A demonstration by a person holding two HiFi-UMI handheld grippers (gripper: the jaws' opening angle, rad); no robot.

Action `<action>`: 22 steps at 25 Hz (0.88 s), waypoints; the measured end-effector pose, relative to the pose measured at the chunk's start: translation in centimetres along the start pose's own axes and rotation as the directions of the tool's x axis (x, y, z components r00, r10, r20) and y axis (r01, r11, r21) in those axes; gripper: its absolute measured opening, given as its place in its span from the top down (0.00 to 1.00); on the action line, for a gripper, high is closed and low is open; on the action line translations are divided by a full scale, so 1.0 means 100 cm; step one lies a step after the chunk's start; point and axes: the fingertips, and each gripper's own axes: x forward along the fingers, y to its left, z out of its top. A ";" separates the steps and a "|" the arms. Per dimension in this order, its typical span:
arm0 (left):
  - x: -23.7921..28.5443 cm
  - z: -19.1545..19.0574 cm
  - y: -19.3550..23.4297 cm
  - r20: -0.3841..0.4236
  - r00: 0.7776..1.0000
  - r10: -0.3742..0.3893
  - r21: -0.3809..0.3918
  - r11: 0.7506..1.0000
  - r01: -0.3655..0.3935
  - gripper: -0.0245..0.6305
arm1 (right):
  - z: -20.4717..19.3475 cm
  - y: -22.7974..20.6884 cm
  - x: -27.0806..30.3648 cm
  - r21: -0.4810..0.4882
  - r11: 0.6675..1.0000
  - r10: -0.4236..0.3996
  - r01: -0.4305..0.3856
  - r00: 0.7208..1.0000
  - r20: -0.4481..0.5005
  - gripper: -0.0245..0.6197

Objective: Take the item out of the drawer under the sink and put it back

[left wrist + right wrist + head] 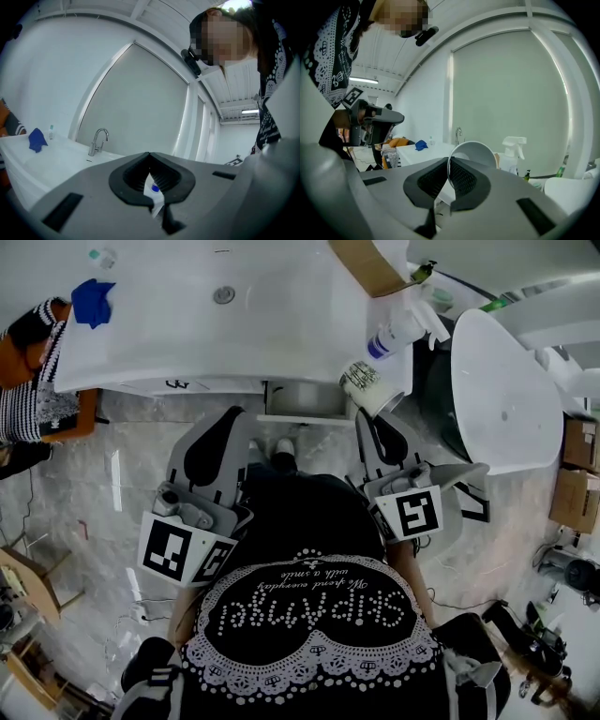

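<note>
1. At the sink counter's (pixel 169 343) front edge, just right of the drawer (pixel 302 401), your right gripper (pixel 368 412) clamps a tilted white cup's (pixel 362 382) rim, near a spray bottle (pixel 394 336).
2. Your left gripper (pixel 234 418) is closed and empty.

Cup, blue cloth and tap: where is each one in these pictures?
cup (pixel 476 157), right gripper view, on its white inside wall.
blue cloth (pixel 92 301), head view, on its middle.
tap (pixel 96 143), left gripper view, on its upright stem.
</note>
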 end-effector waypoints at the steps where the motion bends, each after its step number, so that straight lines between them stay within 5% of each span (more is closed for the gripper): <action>1: 0.000 0.000 0.000 0.001 1.000 -0.001 0.000 1.000 0.001 0.96 | 0.000 0.000 -0.002 -0.009 1.000 -0.001 0.001 1.000 0.006 0.92; 13: -0.002 -0.009 0.001 -0.015 1.000 -0.007 0.004 1.000 0.007 0.96 | -0.005 0.004 -0.017 0.008 1.000 -0.020 0.020 1.000 0.014 0.92; 22: 0.001 0.000 -0.003 0.049 0.999 -0.019 0.014 1.000 0.018 0.96 | -0.008 0.007 -0.022 -0.001 1.000 -0.022 0.022 1.000 -0.012 0.92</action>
